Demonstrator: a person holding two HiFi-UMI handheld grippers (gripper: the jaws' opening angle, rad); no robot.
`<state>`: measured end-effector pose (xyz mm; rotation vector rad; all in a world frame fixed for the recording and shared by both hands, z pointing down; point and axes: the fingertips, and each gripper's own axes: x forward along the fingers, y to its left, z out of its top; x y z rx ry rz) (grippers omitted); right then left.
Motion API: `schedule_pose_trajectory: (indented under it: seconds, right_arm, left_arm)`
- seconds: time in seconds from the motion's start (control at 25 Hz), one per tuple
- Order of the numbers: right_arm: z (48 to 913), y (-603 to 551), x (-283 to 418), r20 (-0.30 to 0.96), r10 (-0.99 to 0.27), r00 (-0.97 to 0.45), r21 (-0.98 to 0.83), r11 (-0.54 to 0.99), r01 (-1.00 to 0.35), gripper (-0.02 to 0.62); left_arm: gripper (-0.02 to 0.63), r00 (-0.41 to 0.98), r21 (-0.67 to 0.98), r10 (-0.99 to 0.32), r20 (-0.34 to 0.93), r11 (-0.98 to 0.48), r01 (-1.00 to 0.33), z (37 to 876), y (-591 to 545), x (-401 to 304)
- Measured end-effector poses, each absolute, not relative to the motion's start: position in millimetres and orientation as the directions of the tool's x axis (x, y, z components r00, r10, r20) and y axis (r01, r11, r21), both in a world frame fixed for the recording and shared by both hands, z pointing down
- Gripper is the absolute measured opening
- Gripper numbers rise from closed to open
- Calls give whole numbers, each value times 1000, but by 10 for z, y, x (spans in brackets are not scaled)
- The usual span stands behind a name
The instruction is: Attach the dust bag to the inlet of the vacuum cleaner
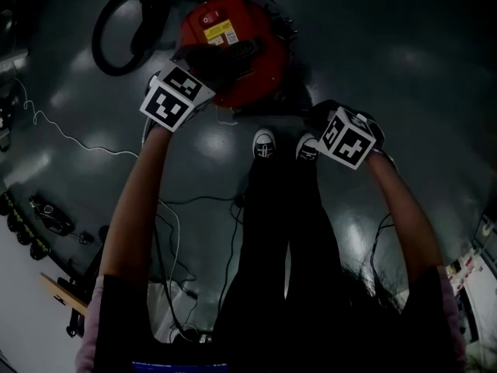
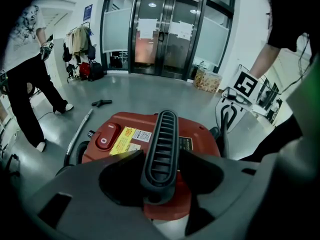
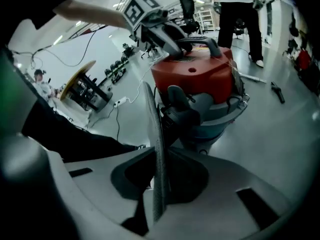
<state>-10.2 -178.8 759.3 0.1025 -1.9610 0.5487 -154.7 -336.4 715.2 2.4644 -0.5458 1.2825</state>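
Observation:
The vacuum cleaner (image 1: 233, 45) has a red lid with a black handle (image 2: 161, 149) and a grey drum (image 3: 215, 119). It stands on the floor in front of my feet. My left gripper (image 1: 211, 62) reaches down onto the lid, its jaws shut on the handle. My right gripper (image 1: 317, 117) hangs lower, to the right of the vacuum. It is shut on the dust bag's thin flat edge (image 3: 155, 134), which stands upright and edge-on between the jaws. That edge points toward a grey fitting (image 3: 177, 104) on the drum's side, with a gap between them.
A black hose (image 1: 116, 29) loops behind the vacuum on the left. White and black cables (image 1: 78, 142) trail over the floor at left. A metal wand (image 2: 80, 129) lies beside the vacuum. One person (image 2: 25, 84) stands near the glass doors (image 2: 165, 34), and another person (image 3: 240, 9) stands beyond the vacuum.

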Motion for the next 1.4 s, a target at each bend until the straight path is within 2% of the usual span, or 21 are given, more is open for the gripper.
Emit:
schedule_pose_trajectory:
  seconds: [0.08,0.24,0.28,0.36,0.48,0.56,0.6,0.64,0.72,0.84,1.0,1.12,1.32,1.4]
  right_arm:
    - [7592,-1798,-80,905,158,-394,-279,922,-270,44]
    - [7683,-1823,-106,960,25,-280,-65,988,-137,48]
    - [7704,-1828,-115,958,21,-287,-72,983,-171,48]
    - [7739,-1854,-100,937,68,-343,-193,918,-345,48]
    - [7815,-1896,-12,879,126,-460,-412,687,-599,48]
    - [7851,-1950,5,849,108,-517,-492,517,-700,48]
    - [7851,-1974,-7,850,95,-517,-488,511,-708,49]
    - [7843,-1983,-25,860,93,-501,-457,577,-677,49]
    - [7796,-1973,-76,877,121,-464,-384,756,-529,49]
    - [7717,-1986,-174,901,149,-407,-303,889,-344,55]
    - [7708,-1994,-201,932,149,-331,-240,937,-254,60]
    - [7686,-2007,-171,944,132,-301,-194,963,-185,94]
    - [7658,-1979,-225,963,100,-249,-96,995,29,98]
    - [7656,-1970,-219,964,97,-247,-90,995,42,97]
  left_arm:
    - [229,526,96,-189,829,-879,-467,7146,-3363,-1548]
    - [229,529,97,-194,826,-876,-473,7180,-3371,-1557]
    - [229,529,95,-197,826,-875,-475,7187,-3371,-1566]
    - [229,531,95,-198,824,-876,-474,7192,-3372,-1567]
    - [227,544,105,-200,815,-872,-477,7182,-3385,-1541]
    - [224,546,106,-205,812,-868,-484,7174,-3393,-1549]
    - [224,545,105,-207,812,-867,-487,7172,-3395,-1559]
    - [224,543,104,-208,813,-867,-487,7173,-3394,-1565]
    - [224,546,107,-207,812,-867,-487,7175,-3397,-1560]
    - [218,554,113,-210,806,-863,-492,7171,-3409,-1563]
    - [212,552,117,-211,807,-859,-498,7171,-3417,-1572]
    - [201,558,124,-208,803,-858,-498,7169,-3430,-1562]
    - [201,565,122,-214,797,-859,-497,7158,-3443,-1569]
    - [200,566,125,-210,797,-860,-495,7163,-3439,-1566]
